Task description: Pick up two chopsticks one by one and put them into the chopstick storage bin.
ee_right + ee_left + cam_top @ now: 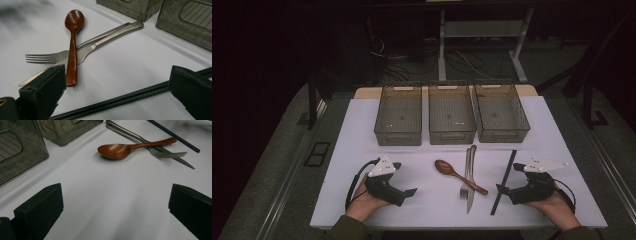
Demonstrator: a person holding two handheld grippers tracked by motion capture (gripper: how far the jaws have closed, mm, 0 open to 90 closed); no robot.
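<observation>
You're at a dim lab bench, white table (362, 130) as landmark, cables (412, 62) on grey floor behind it, metal desk frame (482, 40) beyond, three plastic bins (451, 120) at its far edge.

A pair of black chopsticks (504, 180) lies flat on the white table, side by side. A brown wooden spoon (457, 175) lies across a steel fork (466, 182) and knife (471, 180) nearby.

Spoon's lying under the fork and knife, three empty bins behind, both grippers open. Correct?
Not quite: the wooden spoon lies on top of the fork and knife, as the right gripper view shows. The three bins are empty, and the left gripper and right gripper are open.
</observation>
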